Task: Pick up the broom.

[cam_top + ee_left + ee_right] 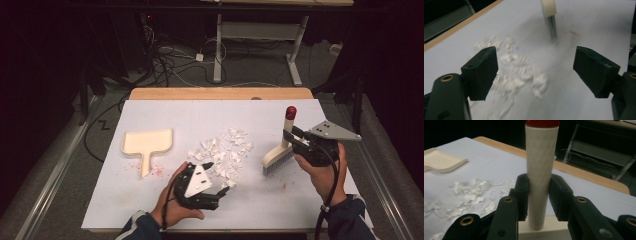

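Note:
A small hand brush [280, 150] with a cream handle, red cap and grey bristles stands on the white sheet at the right. My right gripper [288, 137] is shut on its handle [539, 182]. White paper scraps [225, 152] lie scattered mid-table, just left of the bristles. A cream dustpan [147, 143] lies flat at the left. My left gripper [220, 196] hovers near the front edge, open and holding nothing, with the paper scraps [516, 72] and the brush bristles [552, 26] ahead of its jaws.
The white sheet [170, 112] covers a wooden table [220, 93]. Faint red specks [157, 171] mark the sheet near the dustpan handle. Beyond the table lie a dark floor, cables and a desk frame [260, 45].

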Demonstrator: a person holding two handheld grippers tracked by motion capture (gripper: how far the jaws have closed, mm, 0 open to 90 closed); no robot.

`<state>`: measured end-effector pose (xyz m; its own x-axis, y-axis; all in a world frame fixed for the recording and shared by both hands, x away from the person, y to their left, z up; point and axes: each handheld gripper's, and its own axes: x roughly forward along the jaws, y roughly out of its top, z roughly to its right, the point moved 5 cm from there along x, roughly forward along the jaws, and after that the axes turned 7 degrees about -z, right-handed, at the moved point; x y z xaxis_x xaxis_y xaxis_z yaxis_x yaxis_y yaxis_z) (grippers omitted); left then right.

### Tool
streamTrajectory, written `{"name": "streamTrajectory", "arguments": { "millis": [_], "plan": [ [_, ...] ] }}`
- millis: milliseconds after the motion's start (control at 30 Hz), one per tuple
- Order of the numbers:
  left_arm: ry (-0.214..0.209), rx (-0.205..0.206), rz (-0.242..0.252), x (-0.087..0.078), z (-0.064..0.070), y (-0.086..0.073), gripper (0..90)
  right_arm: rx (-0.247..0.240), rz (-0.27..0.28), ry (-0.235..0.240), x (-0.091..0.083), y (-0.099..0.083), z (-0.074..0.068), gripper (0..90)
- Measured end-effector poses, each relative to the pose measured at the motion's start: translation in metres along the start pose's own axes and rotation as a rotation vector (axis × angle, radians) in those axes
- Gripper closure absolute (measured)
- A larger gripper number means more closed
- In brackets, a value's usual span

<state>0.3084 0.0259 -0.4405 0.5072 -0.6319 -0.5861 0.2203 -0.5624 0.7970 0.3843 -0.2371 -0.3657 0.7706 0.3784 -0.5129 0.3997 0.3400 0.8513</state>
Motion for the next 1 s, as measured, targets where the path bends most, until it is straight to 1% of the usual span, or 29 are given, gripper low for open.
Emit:
{"name": "streamTrajectory", "arguments": {
  "millis": [67,133,167,200,233,267,300,333,367,400,433,467,500,533,567,600,633,667,733,800,833,867,933,1000],
  "plan": [
    [-0.029,-0.011,0.028,0.01,0.008,0.016,19.5,-0.002,0.017,0.016,-0.005,0.004,-0.008,71.2],
    [-0.051,-0.014,0.039,0.021,0.015,0.028,20.0,-0.02,0.029,0.032,-0.009,0.008,-0.017,71.2],
    [-0.051,-0.014,0.039,0.021,0.015,0.028,20.2,-0.024,0.04,0.038,-0.011,0.009,-0.022,71.2],
    [-0.053,-0.021,0.046,0.025,0.018,0.033,20.2,-0.024,0.04,0.038,-0.011,0.009,-0.022,71.2],
    [-0.05,-0.03,0.048,0.03,0.02,0.038,20.9,-0.038,0.044,0.05,-0.013,0.011,-0.026,71.2],
    [-0.062,-0.055,0.058,0.038,0.021,0.045,21.5,-0.044,0.054,0.069,-0.016,0.012,-0.036,71.2],
    [-0.062,-0.055,0.058,0.038,0.021,0.045,22.2,-0.044,0.054,0.069,-0.016,0.012,-0.036,71.2],
    [-0.047,-0.083,0.061,0.044,0.021,0.05,23.7,-0.063,0.066,0.084,-0.019,0.013,-0.047,71.2],
    [-0.044,-0.097,0.064,0.046,0.02,0.051,24.2,-0.064,0.073,0.084,-0.02,0.014,-0.05,71.2],
    [-0.041,-0.109,0.069,0.048,0.02,0.052,25.0,-0.074,0.076,0.089,-0.021,0.014,-0.054,71.2],
    [-0.03,-0.115,0.07,0.049,0.019,0.052,27.6,-0.079,0.076,0.095,-0.022,0.014,-0.057,71.2],
    [-0.025,-0.122,0.069,0.051,0.019,0.052,30.5,-0.071,0.089,0.096,-0.024,0.015,-0.06,71.1],
    [-0.033,-0.126,0.069,0.052,0.019,0.052,32.1,-0.075,0.092,0.105,-0.025,0.015,-0.063,71.2],
    [-0.028,-0.131,0.07,0.052,0.018,0.051,34.2,-0.085,0.089,0.114,-0.025,0.015,-0.067,71.1],
    [-0.023,-0.135,0.071,0.052,0.017,0.049,37.1,-0.081,0.096,0.121,-0.026,0.015,-0.07,71.1],
    [-0.035,-0.138,0.075,0.052,0.016,0.048,40.9,-0.085,0.099,0.13,-0.026,0.015,-0.074,71.1],
    [-0.042,-0.141,0.076,0.051,0.015,0.046,42.2,-0.095,0.091,0.14,-0.027,0.015,-0.077,71.1],
    [-0.047,-0.14,0.081,0.051,0.015,0.045,45.6,-0.1,0.097,0.141,-0.027,0.015,-0.08,71.1],
    [-0.058,-0.132,0.084,0.048,0.013,0.042,57.6,-0.116,0.096,0.144,-0.027,0.015,-0.084,71.0],
    [-0.063,-0.133,0.085,0.044,0.008,0.04,62.7,-0.11,0.099,0.156,-0.028,0.015,-0.085,71.0],
    [-0.101,-0.131,0.09,0.042,0.007,0.039,64.6,-0.111,0.101,0.162,-0.029,0.015,-0.085,70.9],
    [-0.119,-0.122,0.09,0.04,0.006,0.038,64.8,-0.111,0.108,0.174,-0.03,0.016,-0.085,70.9],
    [-0.115,-0.102,0.078,0.036,0.005,0.037,64.8,-0.117,0.116,0.195,-0.032,0.016,-0.086,70.8],
    [-0.143,-0.089,0.08,0.031,0.003,0.036,64.9,-0.128,0.121,0.211,-0.033,0.016,-0.087,70.7]
  ]
}}
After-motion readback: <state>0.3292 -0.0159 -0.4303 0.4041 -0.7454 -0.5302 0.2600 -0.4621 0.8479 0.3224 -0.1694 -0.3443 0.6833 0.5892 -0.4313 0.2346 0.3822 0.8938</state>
